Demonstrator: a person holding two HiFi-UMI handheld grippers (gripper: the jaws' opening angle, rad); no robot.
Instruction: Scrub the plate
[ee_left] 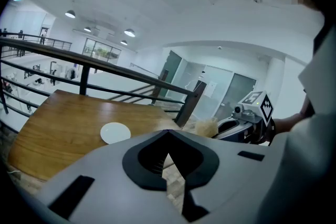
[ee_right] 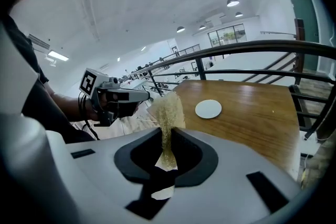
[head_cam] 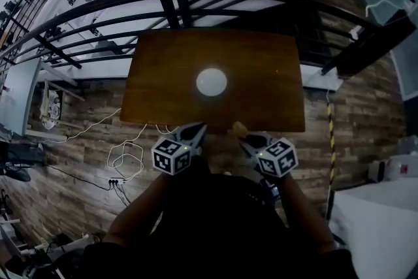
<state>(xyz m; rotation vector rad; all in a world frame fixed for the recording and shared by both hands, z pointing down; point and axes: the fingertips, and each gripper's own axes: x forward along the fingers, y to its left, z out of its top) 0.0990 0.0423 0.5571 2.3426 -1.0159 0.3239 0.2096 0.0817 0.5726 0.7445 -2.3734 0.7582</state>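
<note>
Left gripper (ee_left: 168, 137): jaws together, nothing between them. Held at near edge of bench (head_cam: 163, 68), touching nothing.
Right gripper (ee_right: 167, 136): jaws clamped on yellowish scrub pad (ee_right: 168, 112); pad sticks up past jaw tips.
White plate (head_cam: 211, 82): flat at middle of wooden bench, well ahead of both grippers, apart from pad.
</note>
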